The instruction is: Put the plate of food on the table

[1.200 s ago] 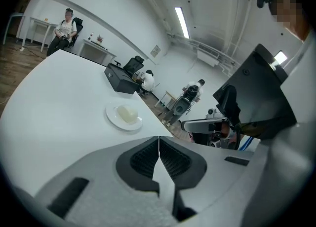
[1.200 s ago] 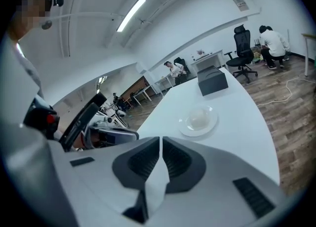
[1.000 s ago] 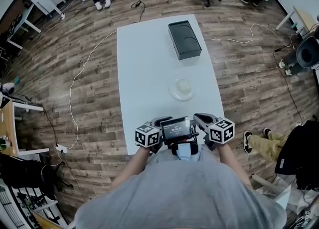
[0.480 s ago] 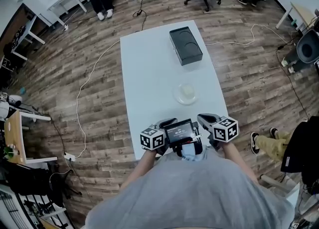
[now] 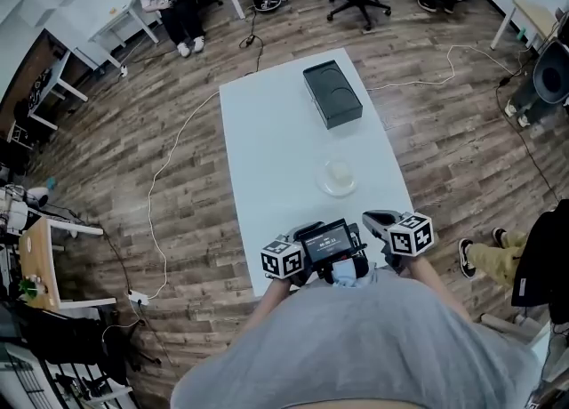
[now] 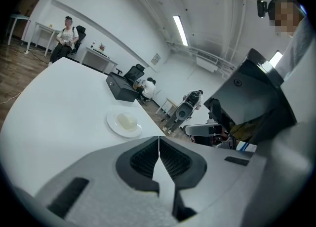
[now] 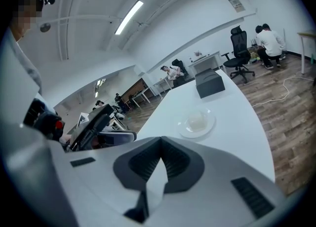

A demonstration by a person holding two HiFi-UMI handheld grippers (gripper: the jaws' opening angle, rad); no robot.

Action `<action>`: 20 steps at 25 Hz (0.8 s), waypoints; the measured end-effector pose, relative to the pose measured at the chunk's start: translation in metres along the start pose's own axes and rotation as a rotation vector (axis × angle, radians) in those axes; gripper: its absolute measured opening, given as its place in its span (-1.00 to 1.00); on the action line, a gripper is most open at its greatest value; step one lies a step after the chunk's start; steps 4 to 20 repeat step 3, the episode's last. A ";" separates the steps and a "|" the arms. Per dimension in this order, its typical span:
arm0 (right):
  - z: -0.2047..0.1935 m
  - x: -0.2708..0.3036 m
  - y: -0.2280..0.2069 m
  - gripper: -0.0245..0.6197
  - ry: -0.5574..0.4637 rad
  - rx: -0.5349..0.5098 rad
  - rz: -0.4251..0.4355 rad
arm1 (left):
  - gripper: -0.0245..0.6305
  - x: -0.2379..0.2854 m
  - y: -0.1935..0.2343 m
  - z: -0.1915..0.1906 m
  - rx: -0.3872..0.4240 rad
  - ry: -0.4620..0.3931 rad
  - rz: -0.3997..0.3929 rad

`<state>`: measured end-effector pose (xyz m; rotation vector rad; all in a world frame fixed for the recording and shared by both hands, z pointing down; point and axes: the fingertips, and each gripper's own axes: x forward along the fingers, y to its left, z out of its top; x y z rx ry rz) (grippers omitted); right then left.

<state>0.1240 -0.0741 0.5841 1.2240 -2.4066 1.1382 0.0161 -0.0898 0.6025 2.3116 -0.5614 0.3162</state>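
Table (image 5: pixel 267 158): white, stretching away from me.
Black box (image 5: pixel 332 93): on its far end.
Left gripper (image 6: pixel 159 138): jaws pressed together, empty, at the near edge.
Right gripper (image 7: pixel 159 141): likewise closed on nothing.
Plate of food (image 5: pixel 339 176): resting mid-table, apart from both grippers.

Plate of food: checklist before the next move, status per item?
1. Plate flat on the table, apart from the black box: ok.
2. Food sits mid-plate: ok.
3. Left gripper open for a grasp: not ok, jaws together, empty.
4. Right gripper open: not ok, jaws together, empty.
5. Table bare between grippers and plate: ok.
6. Room under the rim for a jaw: cannot tell.
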 end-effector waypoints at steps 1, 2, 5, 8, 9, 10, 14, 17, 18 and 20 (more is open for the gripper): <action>-0.001 0.000 0.000 -0.83 0.002 -0.001 0.002 | -0.86 0.000 -0.001 -0.001 -0.001 0.003 -0.001; -0.002 -0.001 0.000 -0.83 0.003 -0.002 0.003 | -0.86 0.001 -0.002 -0.002 -0.001 0.006 -0.003; -0.002 -0.001 0.000 -0.83 0.004 -0.003 0.005 | -0.86 0.002 -0.003 -0.003 -0.001 0.009 -0.006; -0.002 -0.001 0.000 -0.83 0.004 -0.003 0.005 | -0.86 0.002 -0.003 -0.003 -0.001 0.009 -0.006; -0.002 -0.001 0.000 -0.83 0.004 -0.003 0.005 | -0.86 0.002 -0.003 -0.003 -0.001 0.009 -0.006; -0.002 -0.001 0.000 -0.83 0.004 -0.003 0.005 | -0.86 0.002 -0.003 -0.003 -0.001 0.009 -0.006; -0.002 -0.001 0.000 -0.83 0.004 -0.003 0.005 | -0.86 0.002 -0.003 -0.003 -0.001 0.009 -0.006; -0.002 -0.001 0.000 -0.83 0.004 -0.003 0.005 | -0.86 0.002 -0.003 -0.003 -0.001 0.009 -0.006; -0.002 -0.001 0.000 -0.83 0.004 -0.003 0.005 | -0.86 0.002 -0.003 -0.003 -0.001 0.009 -0.006; -0.002 -0.001 0.000 -0.83 0.004 -0.003 0.005 | -0.86 0.002 -0.003 -0.003 -0.001 0.009 -0.006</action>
